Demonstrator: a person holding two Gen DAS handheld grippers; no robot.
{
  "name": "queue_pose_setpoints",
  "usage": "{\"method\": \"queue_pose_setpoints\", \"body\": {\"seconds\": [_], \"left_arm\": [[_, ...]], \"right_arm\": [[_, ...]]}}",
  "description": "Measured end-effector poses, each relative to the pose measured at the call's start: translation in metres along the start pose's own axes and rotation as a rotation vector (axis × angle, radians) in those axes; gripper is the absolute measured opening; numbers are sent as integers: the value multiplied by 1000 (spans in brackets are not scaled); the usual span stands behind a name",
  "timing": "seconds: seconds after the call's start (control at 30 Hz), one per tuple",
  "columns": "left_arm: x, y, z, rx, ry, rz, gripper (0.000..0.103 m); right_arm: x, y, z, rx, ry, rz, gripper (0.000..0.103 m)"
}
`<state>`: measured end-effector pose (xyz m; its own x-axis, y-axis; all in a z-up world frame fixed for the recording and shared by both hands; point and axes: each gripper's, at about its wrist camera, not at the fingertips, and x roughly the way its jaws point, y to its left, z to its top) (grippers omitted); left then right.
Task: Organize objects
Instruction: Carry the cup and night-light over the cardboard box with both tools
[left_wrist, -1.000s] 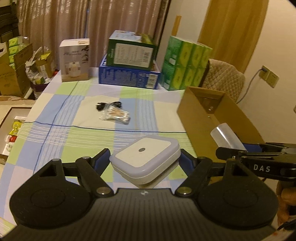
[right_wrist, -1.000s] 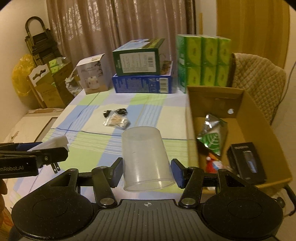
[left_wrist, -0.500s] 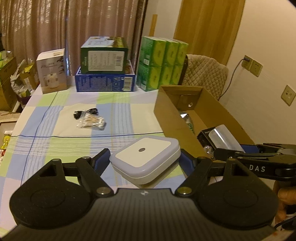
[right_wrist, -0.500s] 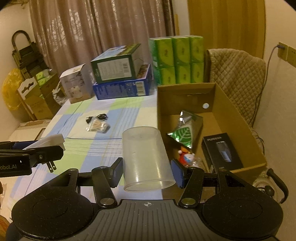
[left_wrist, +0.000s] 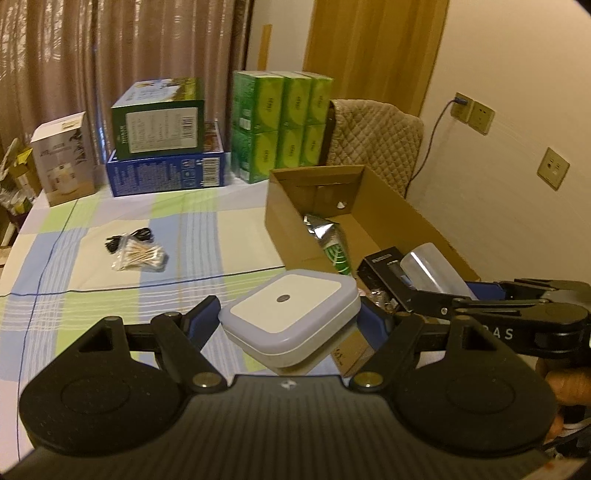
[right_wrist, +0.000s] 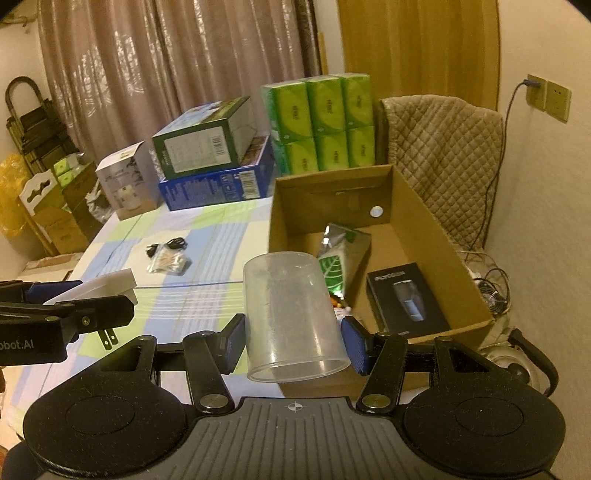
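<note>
Cardboard box (right_wrist: 436, 236): open-topped, at the right edge of the tabletop (left_wrist: 207, 225); already holds a black carton (right_wrist: 406, 299), a green-and-silver pouch (right_wrist: 343, 254) and small items I cannot identify. Judged destination for both carried things.

Clear plastic cup (right_wrist: 291, 314): clamped mouth-toward-camera in the right hand-held gripper (right_wrist: 293, 341), over the box's near wall. Advice: bring it fully past the wall and lower it onto bare floor beside the carton before the jaws part; it is light and likely to roll.

White plug-in night light (left_wrist: 291, 314): clamped by its sides in the left hand-held gripper (left_wrist: 290, 321), above the tabletop just short of the box. Advice: set it down flat, prongs away from the pouch.

Loose on the tabletop: bag of cotton swabs (left_wrist: 142, 254), black cable (left_wrist: 125, 238).
</note>
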<state>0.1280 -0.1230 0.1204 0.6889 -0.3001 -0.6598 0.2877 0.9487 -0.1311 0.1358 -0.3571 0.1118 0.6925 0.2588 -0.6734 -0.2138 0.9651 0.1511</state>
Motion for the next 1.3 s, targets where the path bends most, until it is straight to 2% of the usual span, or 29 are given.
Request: {"method": "queue_pose_setpoints", "body": {"seconds": [0.87,1.3], "left_arm": [[53,-68,26,106,30,-106,76],[83,-71,33,77,61,-158,76]], "right_arm": [[7,-71,14,75,2,-77,53],[20,-91,20,81,10,-98,53]]}}
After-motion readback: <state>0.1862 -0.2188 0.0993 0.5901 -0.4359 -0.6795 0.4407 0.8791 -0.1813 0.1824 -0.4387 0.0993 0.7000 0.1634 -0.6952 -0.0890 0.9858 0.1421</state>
